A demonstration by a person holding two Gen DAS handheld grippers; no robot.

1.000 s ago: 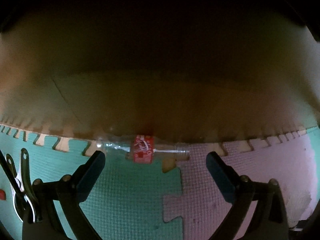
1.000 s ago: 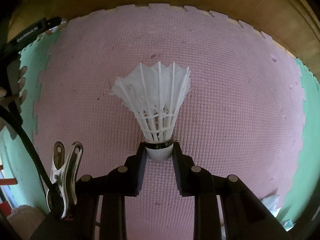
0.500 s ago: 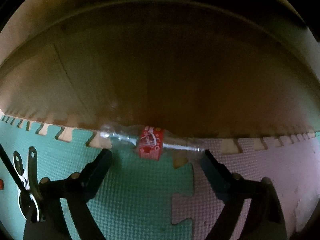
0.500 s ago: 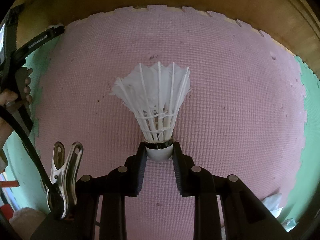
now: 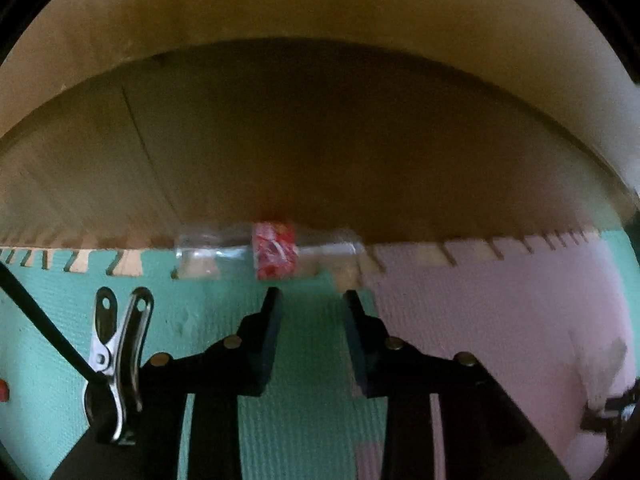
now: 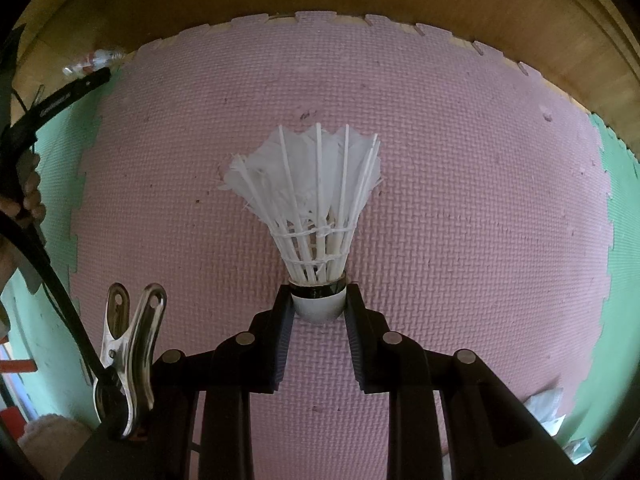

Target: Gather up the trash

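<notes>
A clear plastic bottle [image 5: 272,250] with a red label lies on its side where the foam mat meets the wooden floor, under a dark overhang. My left gripper [image 5: 311,294] sits just short of it. Its jaws are closing, with only green mat between them and the bottle ahead of the fingertips. The right wrist view shows the same bottle [image 6: 94,60] at the far upper left. My right gripper [image 6: 318,296] is shut on the cork base of a white feather shuttlecock [image 6: 312,184], pointing down at the pink mat [image 6: 480,200].
Green mat [image 5: 200,320] and pink mat [image 5: 500,300] tiles interlock on a wooden floor [image 5: 120,184]. A low wooden board [image 5: 320,8] hangs over the dark gap behind the bottle. Crumpled white paper [image 6: 548,408] lies on the mat at lower right. A hand [image 6: 30,196] holds the left gripper.
My left gripper's jaws went from wide apart to narrow, and it moved forward toward the bottle, which now looks larger. The right gripper and the shuttlecock stayed still.
</notes>
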